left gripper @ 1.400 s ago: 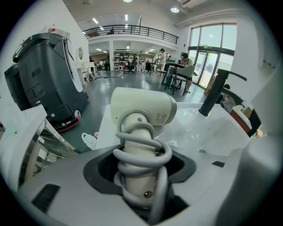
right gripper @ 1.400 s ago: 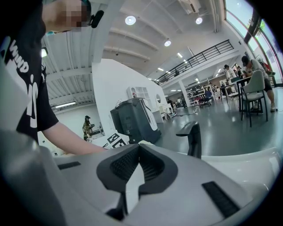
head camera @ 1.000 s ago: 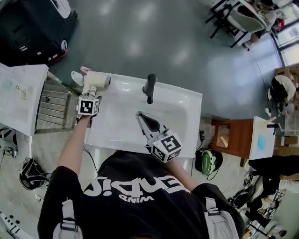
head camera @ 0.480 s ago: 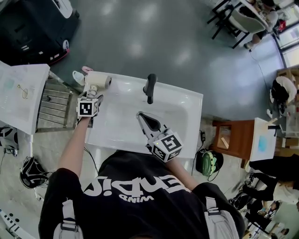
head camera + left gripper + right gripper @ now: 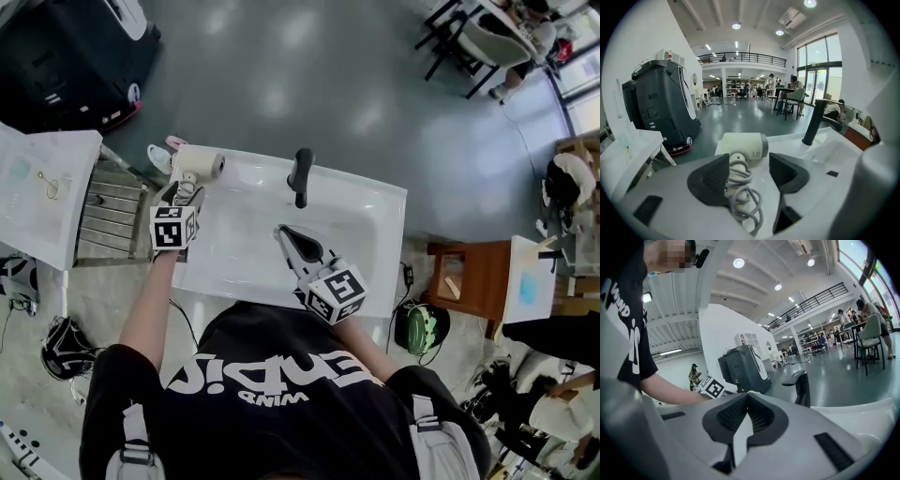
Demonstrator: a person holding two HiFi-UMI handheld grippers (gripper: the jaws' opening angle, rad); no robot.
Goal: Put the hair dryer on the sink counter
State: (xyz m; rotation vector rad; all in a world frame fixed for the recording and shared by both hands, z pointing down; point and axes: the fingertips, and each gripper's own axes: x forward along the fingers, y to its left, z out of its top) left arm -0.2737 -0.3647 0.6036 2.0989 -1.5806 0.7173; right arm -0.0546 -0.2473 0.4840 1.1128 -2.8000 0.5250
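The cream hair dryer [image 5: 199,164] lies on the far left corner of the white sink counter [image 5: 375,202]. In the left gripper view its barrel [image 5: 743,145] points right, and its handle with the grey cord [image 5: 740,197] wound round it runs back between my jaws. My left gripper [image 5: 183,194] [image 5: 747,171] hangs just above and behind it; its jaws have just been closing, but the pads stand apart from the handle. My right gripper [image 5: 279,231] [image 5: 746,397] is shut on nothing, held level over the basin.
A black faucet [image 5: 302,175] [image 5: 813,123] [image 5: 802,387] stands at the back of the basin. A dark grey machine [image 5: 66,56] [image 5: 661,108] sits beyond the counter's left end. A white table [image 5: 37,192] and metal rack [image 5: 108,211] flank the left; a wooden stool [image 5: 469,277] the right.
My left gripper has drawn up and back from the hair dryer, which stays lying on the counter corner. The right gripper has kept still.
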